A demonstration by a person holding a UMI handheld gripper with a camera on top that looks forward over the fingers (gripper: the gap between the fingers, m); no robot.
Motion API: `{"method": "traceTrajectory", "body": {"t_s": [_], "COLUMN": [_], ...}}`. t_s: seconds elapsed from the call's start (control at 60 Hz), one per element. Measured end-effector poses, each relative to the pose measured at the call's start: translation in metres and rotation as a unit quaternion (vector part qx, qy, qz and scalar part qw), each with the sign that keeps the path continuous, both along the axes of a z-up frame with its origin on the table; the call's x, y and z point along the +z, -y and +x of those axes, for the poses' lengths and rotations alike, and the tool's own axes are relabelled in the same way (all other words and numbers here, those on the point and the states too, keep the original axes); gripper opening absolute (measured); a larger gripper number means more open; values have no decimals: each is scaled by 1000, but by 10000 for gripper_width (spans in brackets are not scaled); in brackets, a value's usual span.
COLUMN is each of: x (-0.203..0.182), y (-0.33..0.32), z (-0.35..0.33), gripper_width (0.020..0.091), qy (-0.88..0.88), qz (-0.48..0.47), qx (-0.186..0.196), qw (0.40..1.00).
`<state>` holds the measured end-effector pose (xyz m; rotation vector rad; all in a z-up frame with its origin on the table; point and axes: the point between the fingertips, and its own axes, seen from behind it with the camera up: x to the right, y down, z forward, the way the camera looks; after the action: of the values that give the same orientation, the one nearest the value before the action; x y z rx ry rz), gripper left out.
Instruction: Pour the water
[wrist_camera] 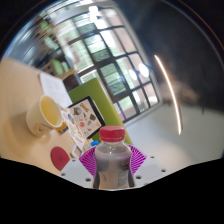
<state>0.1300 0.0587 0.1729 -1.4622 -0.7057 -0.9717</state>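
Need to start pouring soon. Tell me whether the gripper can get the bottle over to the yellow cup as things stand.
Probably yes. The gripper is shut on the bottle, and the yellow cup stands open-topped beyond and to its left, with only low flat items lying between.

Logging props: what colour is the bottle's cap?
Red, seen in the gripper view: the cap tops the bottle between the fingers.

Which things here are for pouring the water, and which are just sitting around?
For the job:
- water bottle with red cap, between the fingers of the hand-held gripper
- yellow cup, off to one side beyond the fingers

Just lying about:
- red disc on the table
- printed papers
- green chair
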Motion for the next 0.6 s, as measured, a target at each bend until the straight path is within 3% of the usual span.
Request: {"method": "traceTrajectory", "body": {"t_s": [0.067,0.183,0.25,0.383,0.6], "x": [11,-8,-10,-18,-15], "y": [-16,-43,-44,-50,-59], "z": [-25,-57,-68,-87,-83], "gripper_width": [384,384,385,388,387], "qy": [158,364,439,559,583], "qz": [-17,-40,-57,-59,-67], "qx": [12,3,17,23,25], "qw": [987,931,896,827,809]}}
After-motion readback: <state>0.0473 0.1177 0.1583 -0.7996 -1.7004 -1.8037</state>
